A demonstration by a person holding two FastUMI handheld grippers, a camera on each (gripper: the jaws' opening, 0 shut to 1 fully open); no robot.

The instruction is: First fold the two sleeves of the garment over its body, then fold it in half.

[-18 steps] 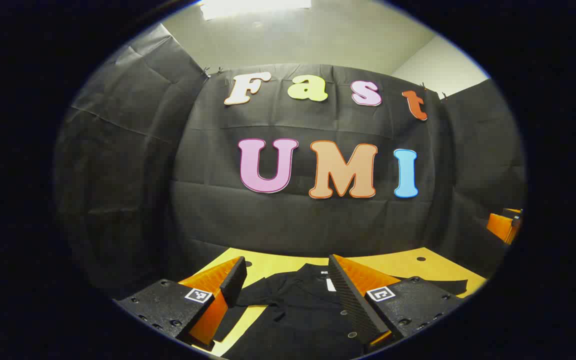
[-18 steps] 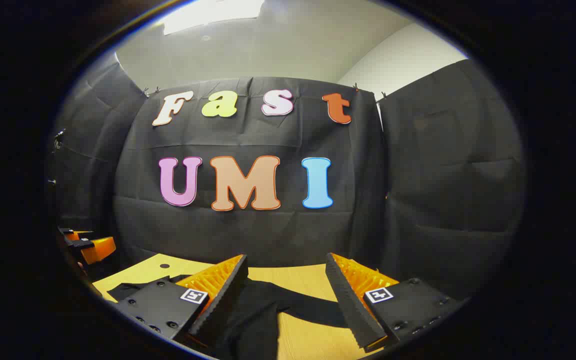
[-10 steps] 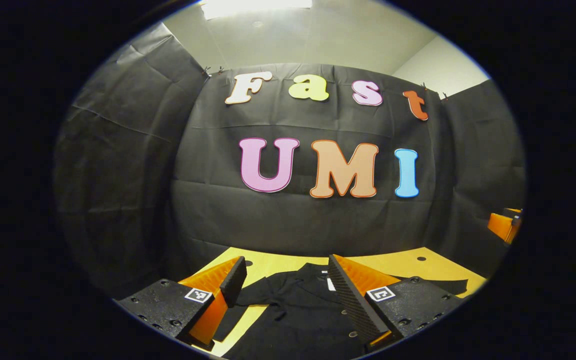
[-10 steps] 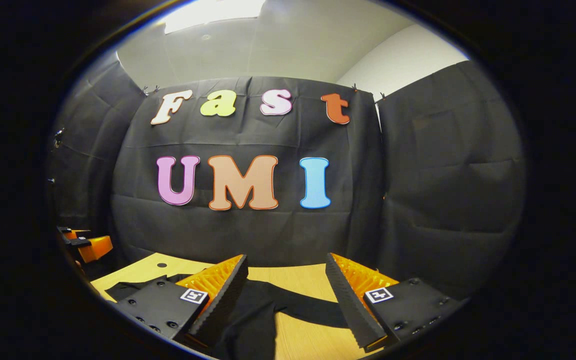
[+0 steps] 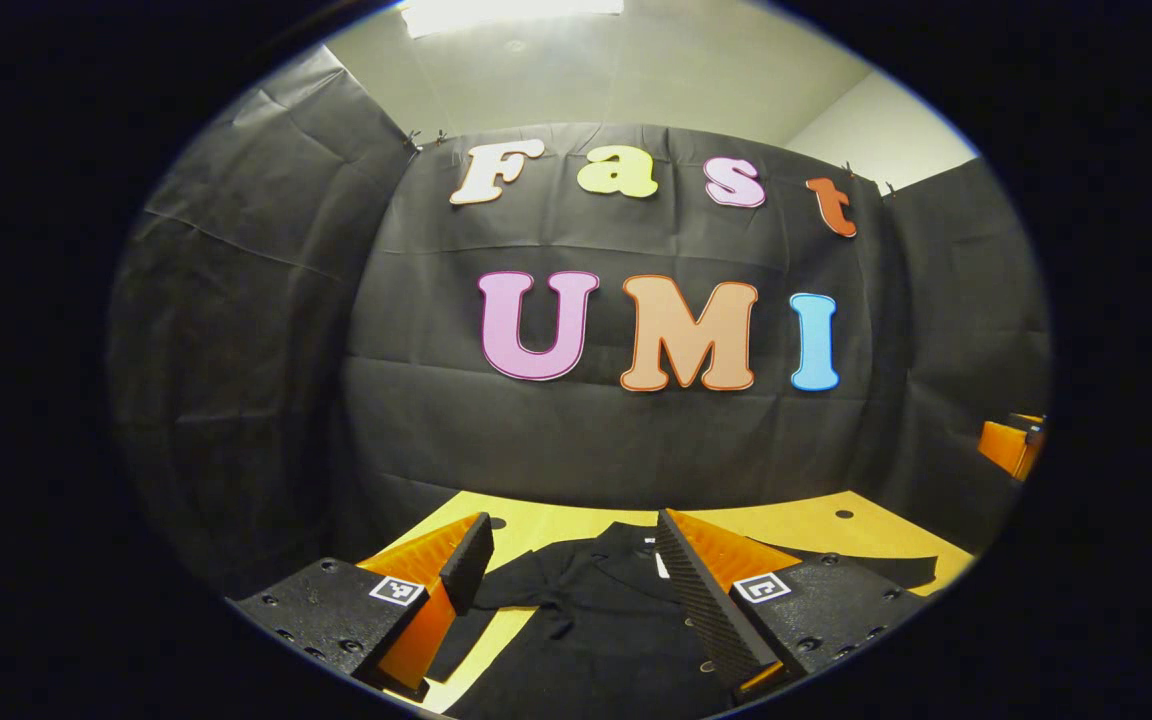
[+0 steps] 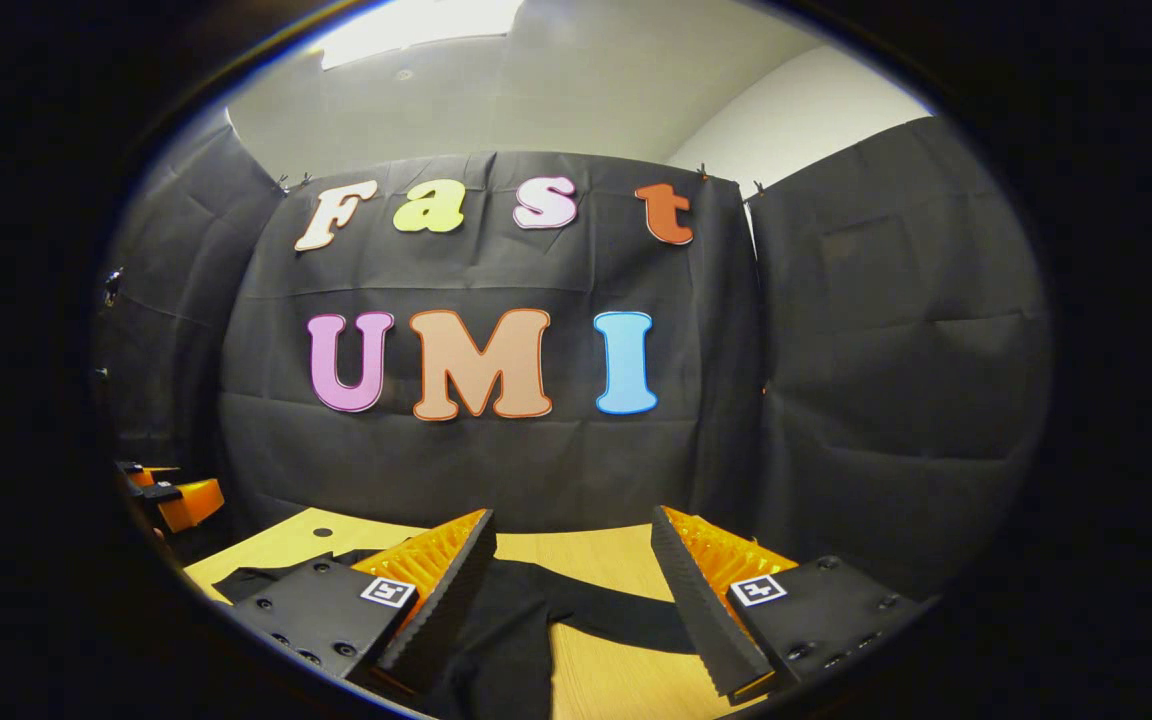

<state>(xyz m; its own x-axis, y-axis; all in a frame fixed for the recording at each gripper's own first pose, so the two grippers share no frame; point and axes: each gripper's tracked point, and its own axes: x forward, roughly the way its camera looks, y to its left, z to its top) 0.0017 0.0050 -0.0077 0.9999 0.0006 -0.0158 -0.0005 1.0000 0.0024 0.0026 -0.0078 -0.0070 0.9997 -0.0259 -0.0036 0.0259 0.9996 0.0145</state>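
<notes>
The black garment [image 5: 596, 610] lies spread flat on the yellow table [image 5: 796, 525], collar toward the booth's wall, and both sleeves are not yet folded — one sleeve [image 6: 606, 615] stretches out sideways across the wood in the right gripper view. The left gripper [image 5: 573, 560] hangs above the garment's upper body with its fingers spread wide and nothing between them. The right gripper [image 6: 573, 560] is also released and empty — it hovers over the sleeve and the garment's side.
</notes>
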